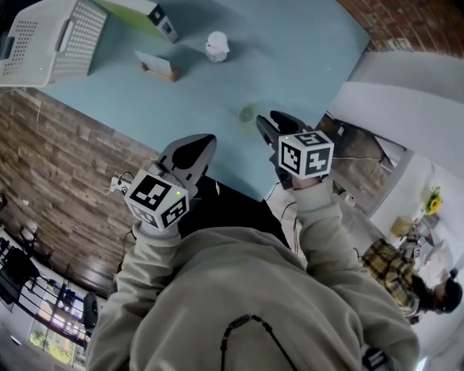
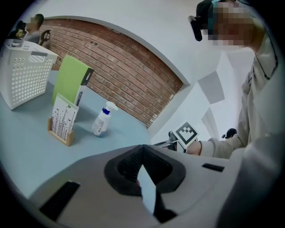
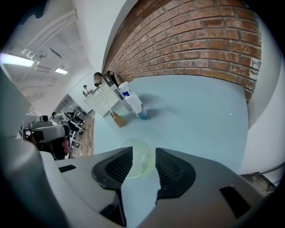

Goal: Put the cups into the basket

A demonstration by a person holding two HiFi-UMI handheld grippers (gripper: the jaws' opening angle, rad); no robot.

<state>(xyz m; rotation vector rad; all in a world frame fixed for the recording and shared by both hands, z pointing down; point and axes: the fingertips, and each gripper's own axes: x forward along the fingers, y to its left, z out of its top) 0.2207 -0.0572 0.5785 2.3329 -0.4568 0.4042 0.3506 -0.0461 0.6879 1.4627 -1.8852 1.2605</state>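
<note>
A small clear greenish cup (image 1: 248, 114) sits on the pale blue table (image 1: 290, 58) near its front edge. My right gripper (image 1: 272, 121) is right beside it, on its near side. In the right gripper view the jaws (image 3: 144, 153) stand apart, with the cup (image 3: 135, 156) showing in the gap at their tips; the pads do not press on it. My left gripper (image 1: 199, 141) hovers at the table's edge, left of the cup, its jaws (image 2: 142, 149) together with nothing in them. The white perforated basket (image 1: 51, 40) stands at the far left corner.
Between cup and basket stand a white spray bottle (image 1: 217, 46), a card holder on a wooden base (image 1: 156, 65) and a green box (image 1: 141, 14). A brick wall (image 3: 200, 40) runs behind the table. A person in a plaid shirt (image 1: 406, 275) is off to the right.
</note>
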